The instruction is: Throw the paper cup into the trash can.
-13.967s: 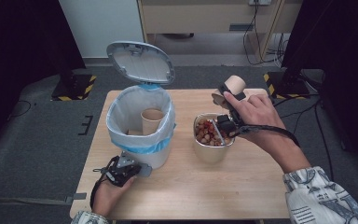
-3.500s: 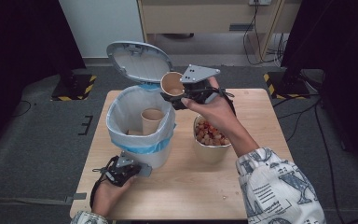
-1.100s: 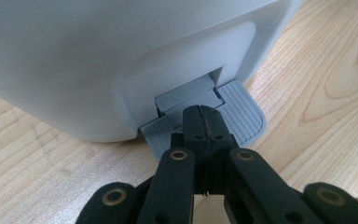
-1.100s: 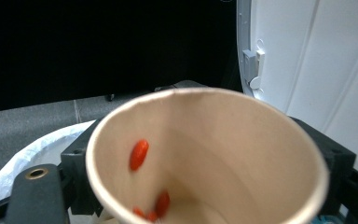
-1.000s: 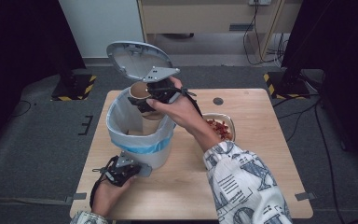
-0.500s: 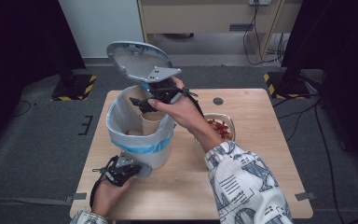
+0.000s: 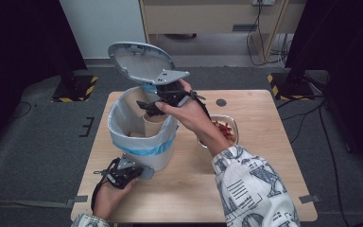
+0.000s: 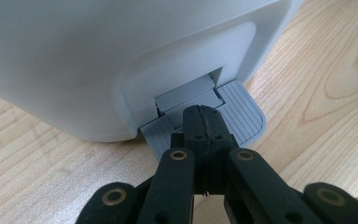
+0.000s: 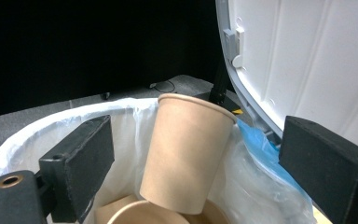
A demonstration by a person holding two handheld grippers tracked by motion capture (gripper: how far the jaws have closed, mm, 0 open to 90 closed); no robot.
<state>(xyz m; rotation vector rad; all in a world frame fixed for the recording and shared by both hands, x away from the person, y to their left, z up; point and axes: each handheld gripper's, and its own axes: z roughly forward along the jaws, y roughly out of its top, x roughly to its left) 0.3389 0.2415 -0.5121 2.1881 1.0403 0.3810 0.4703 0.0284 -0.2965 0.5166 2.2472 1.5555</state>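
Note:
A white pedal bin (image 7: 142, 142) with a blue-edged liner stands on the wooden table (image 7: 264, 189), its grey lid (image 7: 139, 61) raised. My left gripper (image 7: 139, 171) is shut, its tips (image 8: 204, 114) pressing on the grey foot pedal (image 8: 247, 116). My right gripper (image 7: 149, 108) hovers over the bin's mouth, and its jaws have just been opening. A brown paper cup (image 9: 186, 154) stands tilted between the pads, touching neither, inside the liner. Another brown cup (image 9: 168, 212) lies below it in the bin.
A bowl (image 7: 227, 130) with red and brown bits sits right of the bin, partly under my right forearm. The raised lid (image 9: 307, 56) stands close to the right gripper's right pad. A small dark disc (image 7: 221, 102) lies at the table's far edge.
The right gripper's jaws have spread wider over the bin, and the paper cup has come free of them and sunk into the liner. The left gripper has stayed on the pedal.

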